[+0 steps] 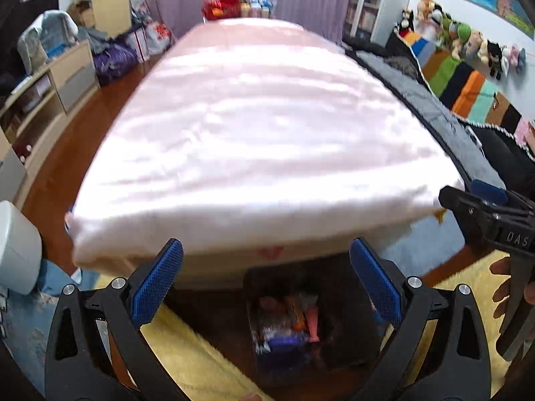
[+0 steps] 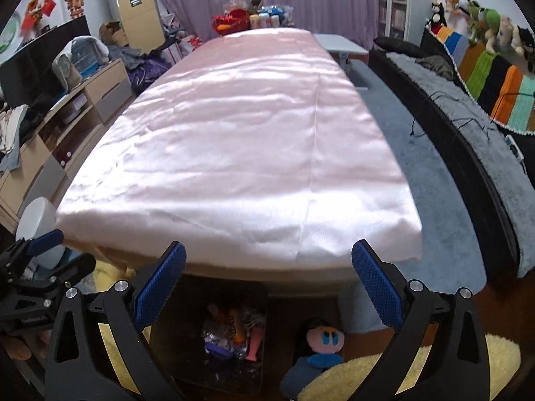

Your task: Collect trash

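A dark bin (image 1: 337,330) stands on the floor at the near end of the table, holding several wrappers and bits of trash (image 1: 287,320). It also shows in the right wrist view (image 2: 174,344) with the trash (image 2: 234,334) inside. My left gripper (image 1: 265,284) is open and empty above the bin. My right gripper (image 2: 269,287) is open and empty, also above the bin. The right gripper also shows at the right edge of the left wrist view (image 1: 468,200), the left gripper at the left edge of the right wrist view (image 2: 60,250). The pink cloth on the table (image 2: 234,140) shows no trash.
A pile of bottles and red items (image 2: 247,18) sits at the table's far end. A plush doll (image 2: 317,354) and yellow rug (image 2: 418,367) lie on the floor right of the bin. A sofa (image 2: 468,107) runs along the right, shelves (image 2: 67,110) along the left.
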The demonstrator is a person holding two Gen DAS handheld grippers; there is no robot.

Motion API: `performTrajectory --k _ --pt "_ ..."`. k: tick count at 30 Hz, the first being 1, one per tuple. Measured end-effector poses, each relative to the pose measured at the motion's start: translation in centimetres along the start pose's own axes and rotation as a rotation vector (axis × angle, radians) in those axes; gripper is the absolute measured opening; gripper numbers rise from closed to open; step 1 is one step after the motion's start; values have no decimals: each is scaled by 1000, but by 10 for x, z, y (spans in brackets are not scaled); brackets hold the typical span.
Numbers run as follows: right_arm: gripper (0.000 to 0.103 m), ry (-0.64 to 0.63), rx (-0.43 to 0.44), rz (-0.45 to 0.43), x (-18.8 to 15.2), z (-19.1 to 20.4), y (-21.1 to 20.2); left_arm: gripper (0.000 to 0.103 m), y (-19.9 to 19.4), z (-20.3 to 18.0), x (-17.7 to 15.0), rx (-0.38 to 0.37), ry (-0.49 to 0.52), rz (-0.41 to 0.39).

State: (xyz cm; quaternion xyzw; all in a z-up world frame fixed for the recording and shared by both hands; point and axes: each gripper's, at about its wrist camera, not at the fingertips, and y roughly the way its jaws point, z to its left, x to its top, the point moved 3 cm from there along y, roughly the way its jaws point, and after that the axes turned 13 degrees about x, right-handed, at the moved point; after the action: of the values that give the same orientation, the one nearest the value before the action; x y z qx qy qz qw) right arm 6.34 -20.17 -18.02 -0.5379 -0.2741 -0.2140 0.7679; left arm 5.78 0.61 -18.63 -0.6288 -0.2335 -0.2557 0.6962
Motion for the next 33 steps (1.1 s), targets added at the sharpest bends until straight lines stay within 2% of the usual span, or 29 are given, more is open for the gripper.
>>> performTrajectory --k 8,16,24,28,33 --pt "100 -21 -8 -210 45 3 -43 95 -47 4 61 21 -34 -204" --pt "100 -62 -36 -329 79 11 -64 95 -70 5 97 76 -38 -337" --pt "100 -117 -63 -440 101 22 -89 95 -77 7 114 69 -65 -377" --pt "100 -119 -67 -453 104 23 -93 95 -85 5 120 57 -64 -401" --pt "100 -115 -64 -460 105 25 -94 95 -91 4 125 78 -64 -419"
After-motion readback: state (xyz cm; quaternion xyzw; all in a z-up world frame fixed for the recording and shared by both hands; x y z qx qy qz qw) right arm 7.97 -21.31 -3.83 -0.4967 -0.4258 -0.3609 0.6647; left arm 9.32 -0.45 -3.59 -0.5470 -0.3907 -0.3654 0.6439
